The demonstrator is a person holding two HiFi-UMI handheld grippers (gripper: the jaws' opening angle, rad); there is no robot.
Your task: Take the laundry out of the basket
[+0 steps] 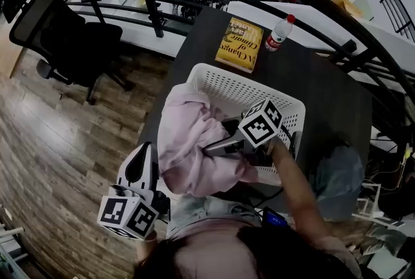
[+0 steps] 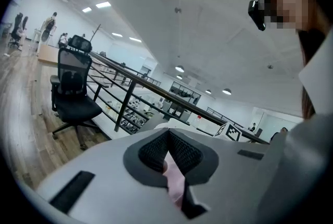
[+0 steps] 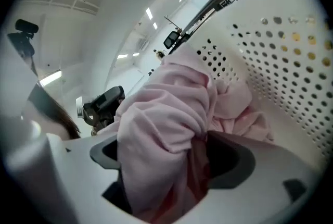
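My right claw (image 3: 169,160) stands wide open inside the basket (image 1: 224,76), with a bunch of the pink garment (image 1: 191,141) lying loose between its jaws. My left claw (image 2: 169,160) is pinched on a thin fold of the same cloth. The garment spills over the near rim, but most of it sits in the basket on the tabletop (image 1: 331,96). I judge the removal barely begun.

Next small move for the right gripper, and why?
Probably close the right gripper on the garment: its jaws stand open around a pink fold in the basket, while the left gripper pinches another part.
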